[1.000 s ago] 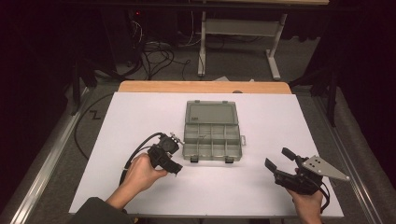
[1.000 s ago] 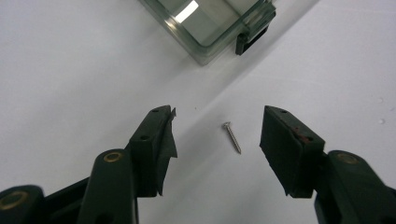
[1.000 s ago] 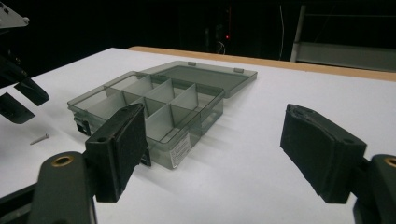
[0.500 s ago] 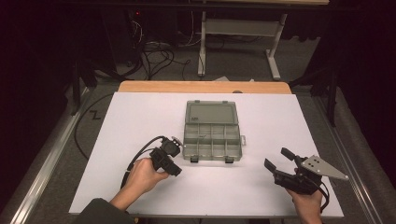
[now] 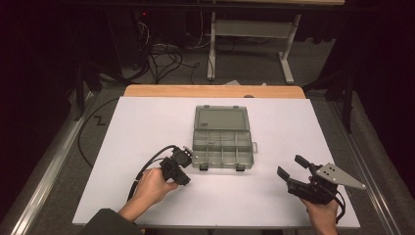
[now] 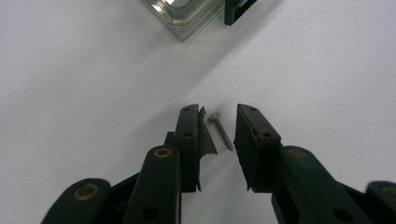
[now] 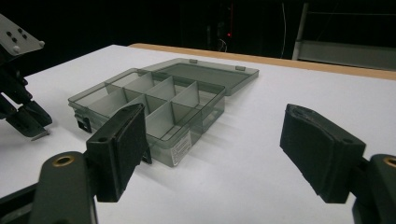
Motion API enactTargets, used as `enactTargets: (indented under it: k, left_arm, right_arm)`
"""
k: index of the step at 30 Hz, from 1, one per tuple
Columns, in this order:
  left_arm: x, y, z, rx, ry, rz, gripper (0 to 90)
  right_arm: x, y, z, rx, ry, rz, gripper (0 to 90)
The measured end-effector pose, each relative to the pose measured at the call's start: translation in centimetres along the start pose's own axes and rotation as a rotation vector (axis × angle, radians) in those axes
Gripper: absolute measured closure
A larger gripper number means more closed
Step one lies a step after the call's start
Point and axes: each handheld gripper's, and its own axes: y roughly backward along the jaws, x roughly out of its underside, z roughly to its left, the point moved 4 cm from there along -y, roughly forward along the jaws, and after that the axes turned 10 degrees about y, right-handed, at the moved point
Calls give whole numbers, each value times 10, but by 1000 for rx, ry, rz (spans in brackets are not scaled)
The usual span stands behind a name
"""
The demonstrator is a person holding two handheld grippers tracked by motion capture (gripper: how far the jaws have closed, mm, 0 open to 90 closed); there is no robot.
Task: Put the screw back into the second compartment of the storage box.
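Screw [image 6: 221,131] lies flat on the white table [image 5: 147,122], between the parted jaws of the left gripper [image 6: 218,135], just near-left of the open compartment box [image 5: 222,147]. Left gripper has shifted slightly nearer since the earlier frame. Right gripper [image 5: 293,169] stays at the near right, jaws wide apart, empty.

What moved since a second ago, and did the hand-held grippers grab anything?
Very little changed. The left hand-held gripper slid slightly toward the person, down by the front left corner of the compartment box. Its jaws are open around a small screw lying on the white table, not pinched yet. The right hand-held gripper stayed open and empty at the right. The box stayed put, lid open.
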Motion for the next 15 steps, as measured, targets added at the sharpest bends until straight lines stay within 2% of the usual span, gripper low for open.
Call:
enactTargets:
  k: [8, 15]
  left_arm:
    - [1, -5, -1, -3, -23, 12, 782]
    - [2, -5, 0, -9, -33, 3, 836]
  right_arm:
    - [0, 0, 0, 2, -2, 2, 247]
    - [0, 0, -1, 2, -3, 2, 249]
